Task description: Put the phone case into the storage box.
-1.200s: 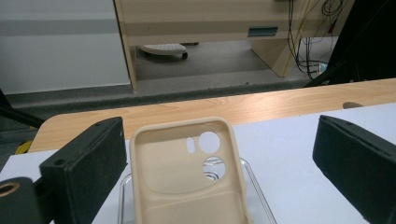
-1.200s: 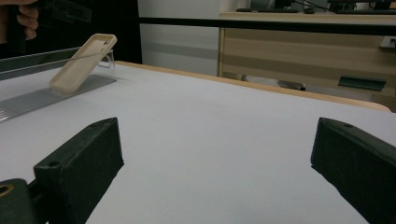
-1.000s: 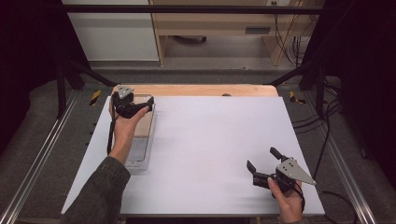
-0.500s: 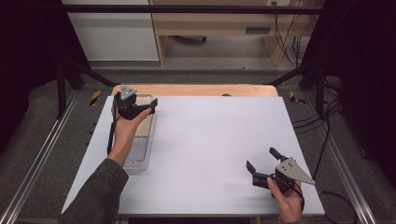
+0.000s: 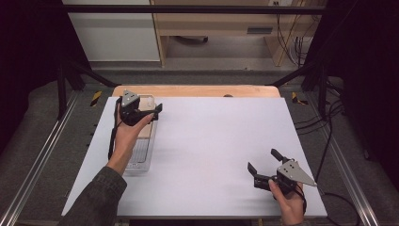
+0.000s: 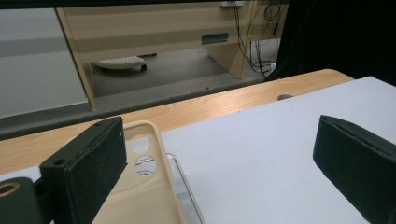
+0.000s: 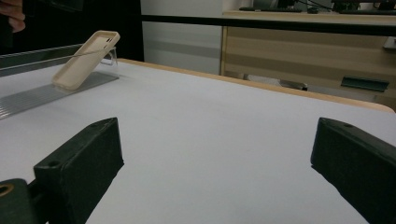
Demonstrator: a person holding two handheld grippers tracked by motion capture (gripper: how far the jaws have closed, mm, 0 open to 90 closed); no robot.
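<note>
Left gripper (image 5: 153, 113): jaws wide apart, nothing between them, hovering right over the case's top end
Case (image 7: 85, 53): beige phone case, rounded corners, camera cutouts near the top, leaning tilted against the tray's raised end
Tray (image 5: 141, 157): clear plastic, ribbed, far-left part of the table
Right gripper (image 5: 263, 165): jaws also wide apart, nothing held, near-right corner, well away from the case
Table (image 5: 216, 141): plain white top with a wooden strip along the far edge
</note>
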